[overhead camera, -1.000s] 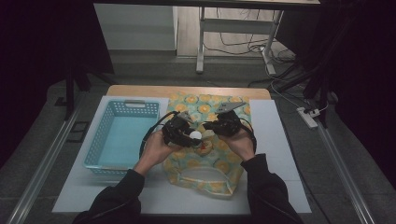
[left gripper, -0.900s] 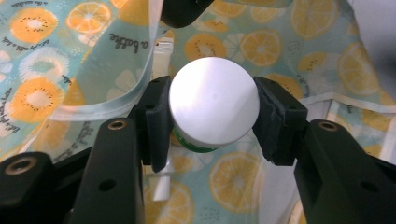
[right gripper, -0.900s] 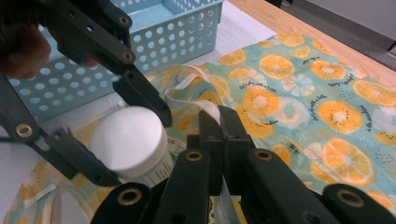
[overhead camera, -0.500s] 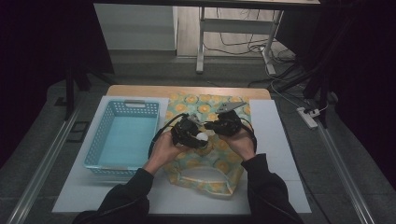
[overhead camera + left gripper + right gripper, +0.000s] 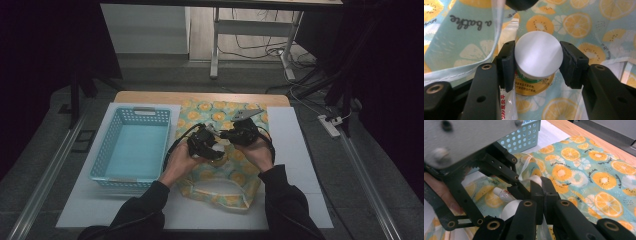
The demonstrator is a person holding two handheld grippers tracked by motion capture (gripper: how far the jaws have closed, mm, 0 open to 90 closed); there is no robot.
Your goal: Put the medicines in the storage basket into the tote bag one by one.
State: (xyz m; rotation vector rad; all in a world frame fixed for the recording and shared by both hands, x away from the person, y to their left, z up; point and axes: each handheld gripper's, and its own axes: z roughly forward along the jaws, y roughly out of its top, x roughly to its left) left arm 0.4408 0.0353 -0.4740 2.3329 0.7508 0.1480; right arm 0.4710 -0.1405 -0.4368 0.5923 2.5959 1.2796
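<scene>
Left of the fruit-print bag (image 5: pixel 220 112), a pale blue basket (image 5: pixel 105 150) is sitting empty on the counter (image 5: pixel 150 96), just beside the bag's left edge.

Over the bag's middle, the left gripper (image 5: pixel 209 146) is gripping a white-capped jar (image 5: pixel 538 53). Its jaws are standing about half open, and both pads are pressing on opposite sides of the cap. In the left gripper view the jar is hanging cap-up, with its green and yellow label showing beneath the cap. A packet with red print (image 5: pixel 507 107) is lying inside the bag just under it.

Compared with a second ago, this hand has been drifting away from the basket side and toward the bag's mouth, sinking a little as it goes. It is now sitting close against the other hand. That suggests the jar is no longer being carried across and is being lowered into the opening.

At the right of the bag's mouth, the right gripper (image 5: pixel 541 187) is keeping its place. Its jaws are fully together, pinching the bag's white strap (image 5: pixel 534 179) and lifting that edge so the mouth stays open. A small white tube (image 5: pixel 502 193) is lying inside the bag just below that lifted edge.

Judging from this, the packing step is nearly done for the jar. What is remaining is a short descent and a release, while the strap is being held up.
</scene>
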